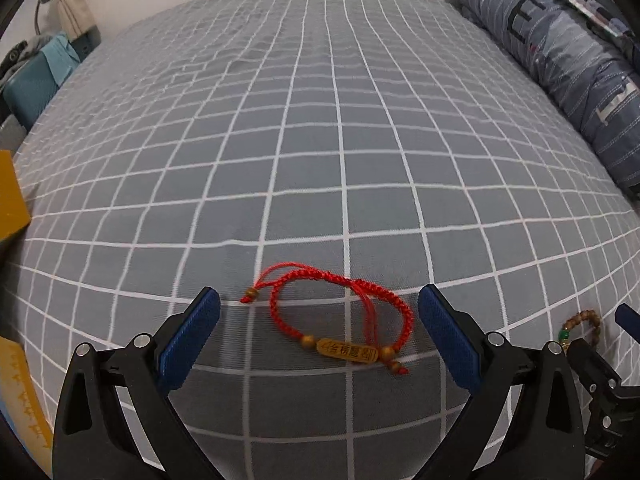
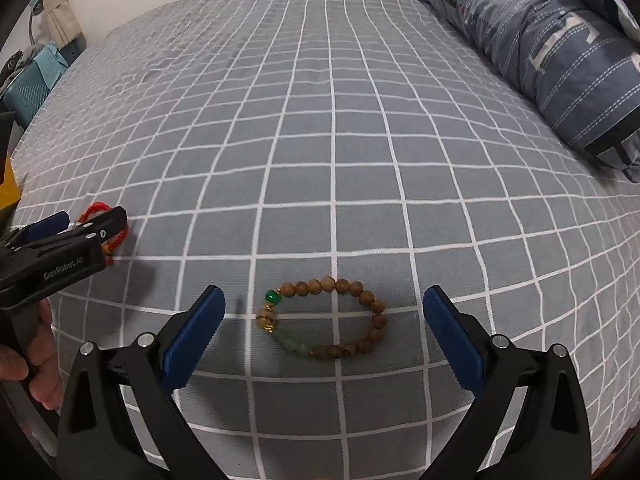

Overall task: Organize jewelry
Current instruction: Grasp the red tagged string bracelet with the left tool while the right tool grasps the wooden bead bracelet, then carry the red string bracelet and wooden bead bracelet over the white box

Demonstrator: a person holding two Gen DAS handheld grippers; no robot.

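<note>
In the left wrist view, the left gripper [image 1: 319, 311] hangs just above the bed [image 1: 320, 120] near its front edge, jaws spread wide on either side of a red cord bracelet [image 1: 340, 316] with a wooden tag; nothing is pinched, and the bracelet lies flat on the checked sheet. At the far left edge of this view a yellow box [image 1: 12, 200] shows in part, possibly where the jewelry is meant to go, though that is a guess. A folded quilt [image 1: 560, 60] lies along the bed's right edge. In the right wrist view, the right gripper [image 2: 323, 312] is likewise spread wide and empty, framing a wooden bead bracelet [image 2: 324, 322] with a green bead, which also lies near the front edge. Both pieces lie loose on the sheet, so the organizing seems barely begun: each has yet to be grasped and put away.
</note>
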